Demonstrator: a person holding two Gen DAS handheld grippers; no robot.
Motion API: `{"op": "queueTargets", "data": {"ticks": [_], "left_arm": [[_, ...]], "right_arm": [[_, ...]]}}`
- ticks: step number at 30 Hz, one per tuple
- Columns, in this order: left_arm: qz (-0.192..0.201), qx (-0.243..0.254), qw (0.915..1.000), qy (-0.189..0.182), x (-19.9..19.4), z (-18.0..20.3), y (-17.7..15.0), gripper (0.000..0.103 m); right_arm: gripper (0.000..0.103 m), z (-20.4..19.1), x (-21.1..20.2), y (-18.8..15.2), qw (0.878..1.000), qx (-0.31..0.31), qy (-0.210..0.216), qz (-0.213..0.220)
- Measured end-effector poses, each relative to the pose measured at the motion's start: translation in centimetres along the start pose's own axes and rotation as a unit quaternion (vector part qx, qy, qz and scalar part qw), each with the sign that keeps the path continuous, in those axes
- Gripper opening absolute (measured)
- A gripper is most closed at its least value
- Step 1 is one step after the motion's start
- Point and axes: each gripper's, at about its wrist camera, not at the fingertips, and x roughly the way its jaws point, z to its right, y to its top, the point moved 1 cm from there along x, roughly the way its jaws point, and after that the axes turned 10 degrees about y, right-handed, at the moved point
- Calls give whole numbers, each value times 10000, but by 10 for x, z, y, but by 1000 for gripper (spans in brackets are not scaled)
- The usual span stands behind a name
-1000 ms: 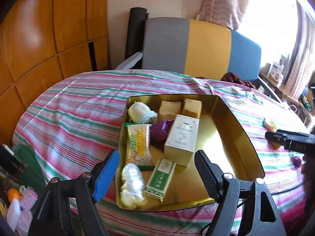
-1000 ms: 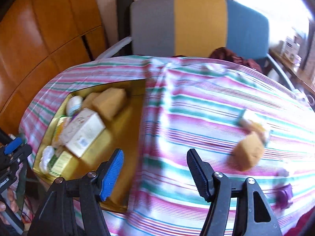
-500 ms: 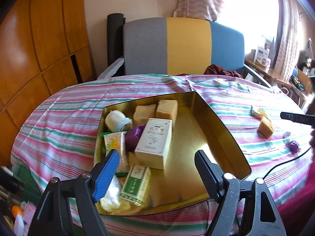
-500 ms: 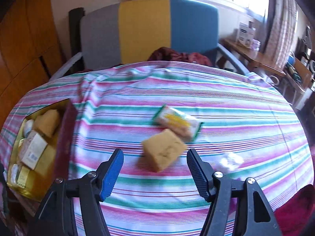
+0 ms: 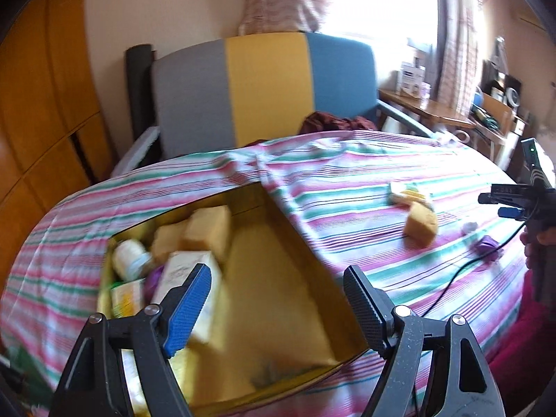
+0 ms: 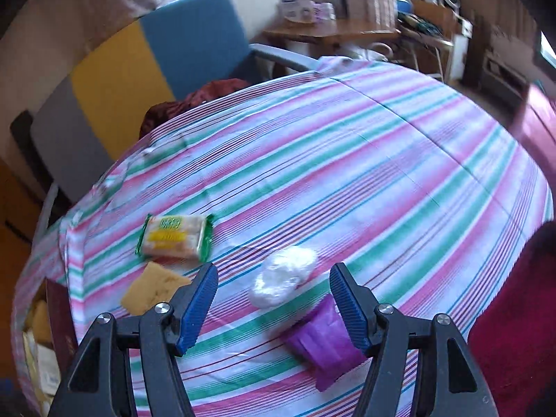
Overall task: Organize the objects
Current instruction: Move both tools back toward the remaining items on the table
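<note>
A gold tin (image 5: 278, 295) on the striped tablecloth holds sponges, a white box, a roll and packets at its left side. My left gripper (image 5: 274, 299) is open and empty above the tin's near end. My right gripper (image 6: 274, 305) is open and empty, low over the cloth. Between its fingers lie a clear white wrapped bundle (image 6: 283, 279) and a purple wrapper (image 6: 321, 340). A green-edged biscuit packet (image 6: 173, 238) and a yellow sponge (image 6: 153, 286) lie to its left. The sponge (image 5: 420, 224) and packet (image 5: 408, 193) also show in the left wrist view.
A grey, yellow and blue chair (image 5: 264, 87) stands behind the table with a dark red cloth (image 6: 194, 100) on it. A cluttered wooden desk (image 6: 333, 31) is at the far right. A black cable (image 5: 462, 274) runs over the cloth. The tin's edge (image 6: 59, 316) shows far left.
My right gripper has swung right and down, from the sponge and packet to the white bundle and purple wrapper. My left gripper has turned right, so the tin has shifted left in view.
</note>
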Motion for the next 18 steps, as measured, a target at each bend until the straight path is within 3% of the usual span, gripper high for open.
{"op": "queueTargets", "data": {"ticks": [9,18], "left_arm": [[-137,679,9960,-566,33,84,30,77],[-263,1521,9828,-1015,81,175,46,85]], "right_arm": [[68,23,-1,2,9975,651,281,-71],[68,38,2,3,9924,1076,583,-122]]}}
